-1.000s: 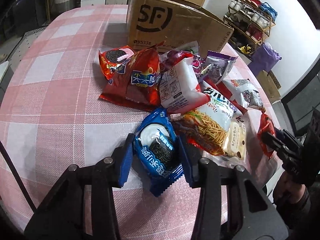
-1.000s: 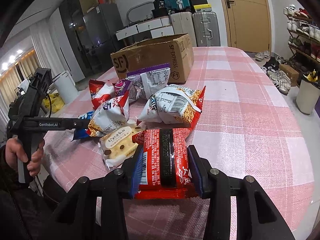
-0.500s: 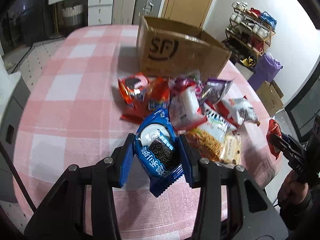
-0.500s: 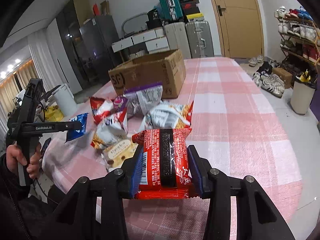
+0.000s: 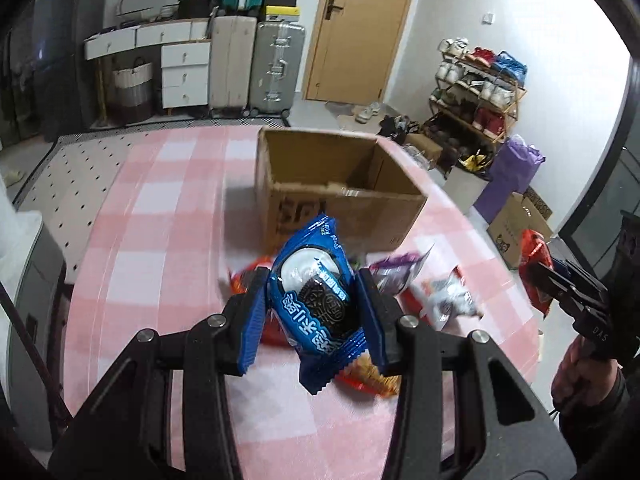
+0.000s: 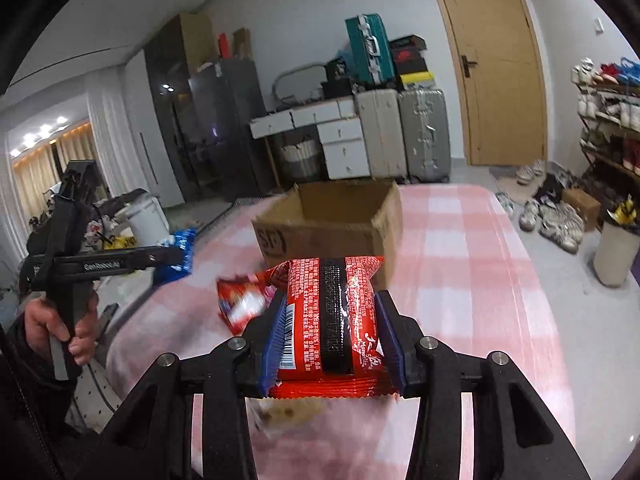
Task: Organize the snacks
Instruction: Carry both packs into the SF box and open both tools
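Both grippers clamp packets (blue cookie packet (image 5: pixel 316 300), red packet (image 6: pixel 332 320)); open box (image 5: pixel 340 196) beyond loose snacks (image 5: pixel 448 300).

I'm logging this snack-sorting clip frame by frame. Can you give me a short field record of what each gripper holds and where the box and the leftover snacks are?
left gripper: shut on blue cookie packet, lifted above the table
right gripper: shut on red snack packet, lifted above the table
cardboard box: open top, on the pink checked tablecloth, beyond both packets
box contents: none visible
remaining snacks: loose pile on the cloth in front of the box, blurred
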The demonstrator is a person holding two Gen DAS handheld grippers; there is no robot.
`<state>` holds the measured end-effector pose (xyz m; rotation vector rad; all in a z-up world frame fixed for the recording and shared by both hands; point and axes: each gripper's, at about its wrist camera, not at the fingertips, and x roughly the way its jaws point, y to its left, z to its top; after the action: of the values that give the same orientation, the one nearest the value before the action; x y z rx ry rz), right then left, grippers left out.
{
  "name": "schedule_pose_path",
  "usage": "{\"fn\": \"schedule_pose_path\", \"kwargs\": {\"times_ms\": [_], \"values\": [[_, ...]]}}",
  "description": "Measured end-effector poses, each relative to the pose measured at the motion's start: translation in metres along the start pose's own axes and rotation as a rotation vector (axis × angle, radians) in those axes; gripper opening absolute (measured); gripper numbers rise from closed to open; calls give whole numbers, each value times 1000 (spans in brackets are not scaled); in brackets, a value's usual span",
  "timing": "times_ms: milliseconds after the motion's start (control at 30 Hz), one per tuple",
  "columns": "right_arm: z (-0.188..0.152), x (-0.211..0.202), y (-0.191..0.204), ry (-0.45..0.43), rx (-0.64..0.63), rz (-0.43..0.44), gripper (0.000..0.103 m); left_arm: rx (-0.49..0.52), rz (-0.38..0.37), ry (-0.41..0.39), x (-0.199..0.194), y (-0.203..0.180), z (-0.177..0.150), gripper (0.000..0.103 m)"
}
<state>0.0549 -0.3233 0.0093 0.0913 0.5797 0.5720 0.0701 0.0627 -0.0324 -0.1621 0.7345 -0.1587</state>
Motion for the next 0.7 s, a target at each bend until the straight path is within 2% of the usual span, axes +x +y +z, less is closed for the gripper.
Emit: {"fn": "schedule_pose_path", "kwargs": {"times_ms": [100,233,333,700], "values": [[22,6,5,-19,-11,33,43,32,-12,-21,-1,-2,19,40],[49,20,11,-29,-24,72,43,10,-59,5,9,7,46,40],[70,32,12,-42,-32,85,43,26,-43,0,17,7,66,40],[139,92,9,-46,-24,134,43,58,-71,12,61,-14,151,40]]}}
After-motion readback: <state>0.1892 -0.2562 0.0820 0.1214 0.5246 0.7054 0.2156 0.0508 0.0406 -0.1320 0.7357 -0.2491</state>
